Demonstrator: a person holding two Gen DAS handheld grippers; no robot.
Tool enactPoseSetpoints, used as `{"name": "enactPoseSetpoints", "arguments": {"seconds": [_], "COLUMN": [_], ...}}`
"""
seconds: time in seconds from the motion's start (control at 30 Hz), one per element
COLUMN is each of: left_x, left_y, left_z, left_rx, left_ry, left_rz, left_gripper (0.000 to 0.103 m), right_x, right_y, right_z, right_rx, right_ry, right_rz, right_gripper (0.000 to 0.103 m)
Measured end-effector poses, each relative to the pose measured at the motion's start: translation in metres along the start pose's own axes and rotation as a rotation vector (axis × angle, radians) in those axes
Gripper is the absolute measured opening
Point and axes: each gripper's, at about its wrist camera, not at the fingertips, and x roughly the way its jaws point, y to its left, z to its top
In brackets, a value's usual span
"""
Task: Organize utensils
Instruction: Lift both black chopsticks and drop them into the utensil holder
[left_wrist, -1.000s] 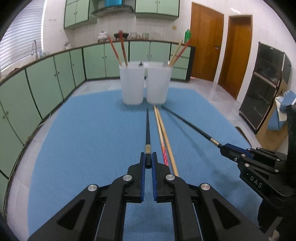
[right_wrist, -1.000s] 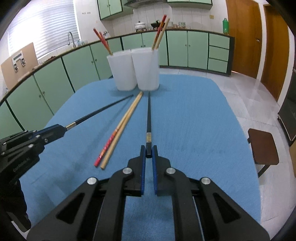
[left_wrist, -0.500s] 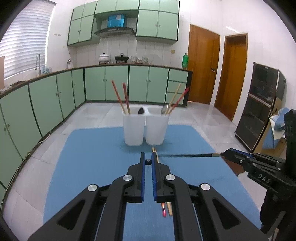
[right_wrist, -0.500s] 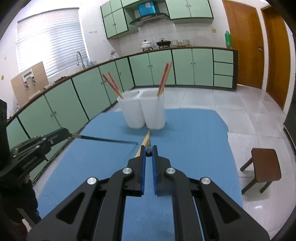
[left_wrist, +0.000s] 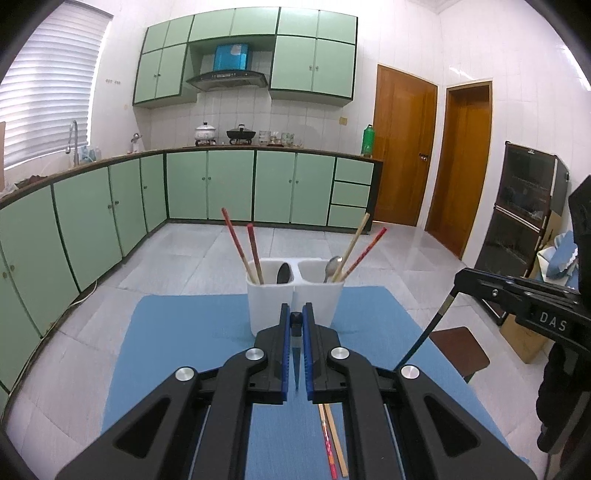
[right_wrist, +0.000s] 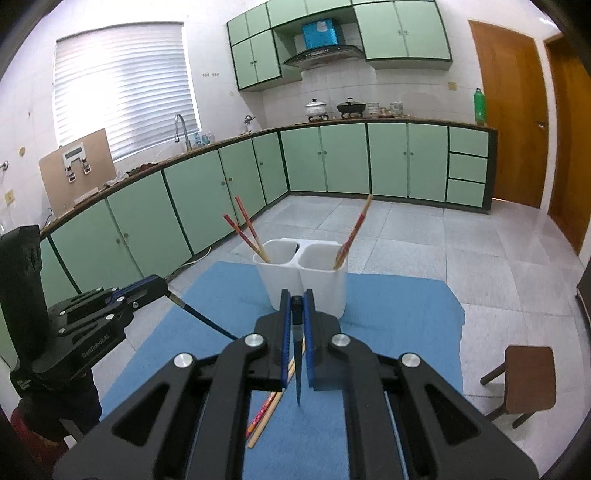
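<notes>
My left gripper (left_wrist: 296, 325) is shut on a black chopstick (left_wrist: 296, 373) that hangs tip down above the blue mat (left_wrist: 184, 350). My right gripper (right_wrist: 296, 301) is shut on a second black chopstick (right_wrist: 298, 369), also tip down. Each gripper shows in the other's view, the right one (left_wrist: 458, 275) and the left one (right_wrist: 166, 290). A white two-cup holder (left_wrist: 295, 295) stands at the mat's far edge with red and wooden chopsticks and spoons in it; it also shows in the right wrist view (right_wrist: 303, 280). A red and a wooden chopstick (right_wrist: 273, 406) lie on the mat.
The mat covers a table in a kitchen with green cabinets. A brown stool (right_wrist: 524, 380) stands on the floor to the right of the table. A dark cabinet (left_wrist: 524, 229) stands at the right wall.
Both grippers have lifted their black chopsticks off the mat and swung them from lying flat to hanging tip down. Both views have risen and tilted up.
</notes>
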Motion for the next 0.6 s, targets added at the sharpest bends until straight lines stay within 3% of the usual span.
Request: {"name": "enactPoseSetpoints", "arguments": {"seconds": [0.23, 0.4, 0.6], "left_x": [0.003, 0.006, 0.006], "left_y": [-0.002, -0.003, -0.008], "left_z": [0.017, 0.039, 0.085], "left_rx": [0.005, 0.017, 0.029], "left_ry": [-0.027, -0.061, -0.156], "left_rz": [-0.015, -0.034, -0.034], "left_gripper": [0.006, 0.006, 0.006], "right_x": [0.003, -0.005, -0.003], "right_y": [-0.004, -0.003, -0.007], "right_z": [0.025, 0.056, 0.104], "right_rx": [-0.003, -0.027, -0.047], "right_ry": [-0.001, -0.053, -0.126], "right_rz": [0.022, 0.029, 0.015], "right_gripper": [0.006, 0.006, 0.006]}}
